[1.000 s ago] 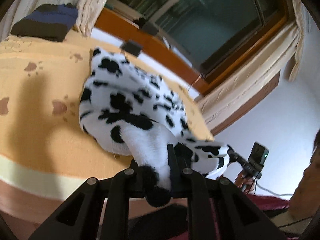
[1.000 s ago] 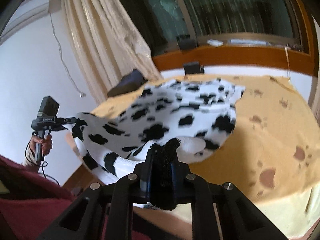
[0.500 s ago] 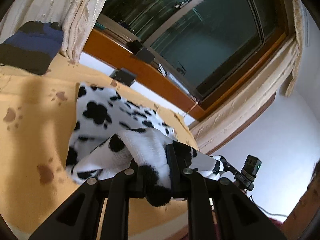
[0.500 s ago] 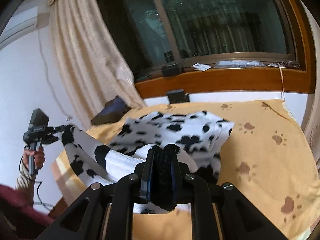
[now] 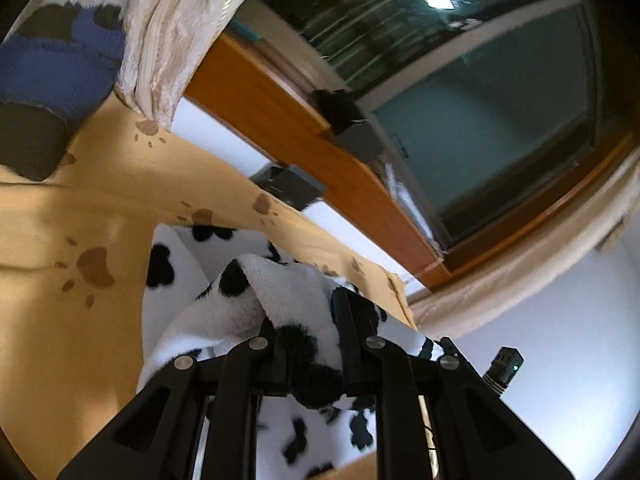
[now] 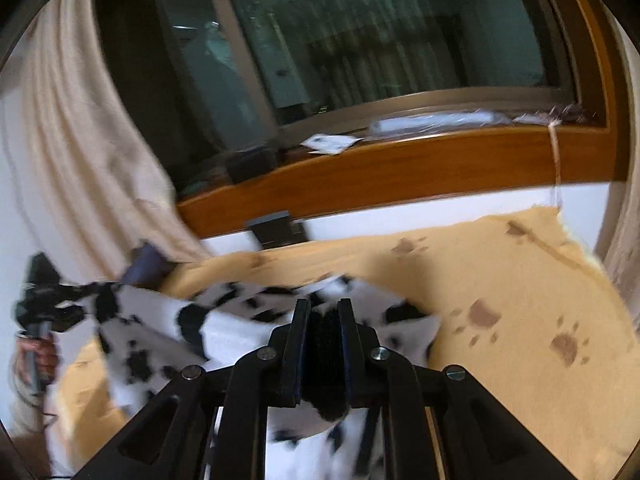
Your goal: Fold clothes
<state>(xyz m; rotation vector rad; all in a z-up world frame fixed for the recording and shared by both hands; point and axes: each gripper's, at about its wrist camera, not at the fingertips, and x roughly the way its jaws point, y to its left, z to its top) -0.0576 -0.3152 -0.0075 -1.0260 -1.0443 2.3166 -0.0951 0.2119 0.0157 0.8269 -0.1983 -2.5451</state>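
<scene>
Across the yellow paw-print blanket (image 6: 500, 280) we note bare room right of the one cow-print garment (image 6: 224, 320). Two grippers hold it: left gripper (image 5: 306, 320) pinches a fold; right gripper (image 6: 323, 312), jaws closing, grips dark pile. Its lower part is cut off.

each view is taken from just behind a gripper's two black fingers, looking forward along them and tilted slightly downward. from the left wrist, the black-and-white cow-spotted fleece garment (image 5: 288, 296) is seen very close ahead, with the yellow paw-print bed cover (image 5: 80, 208) beyond. from the right wrist, the same garment (image 6: 224, 320) and cover (image 6: 500, 280) are seen. the dark window with its orange wooden sill (image 5: 304, 136) (image 6: 400, 164) is shared.
</scene>
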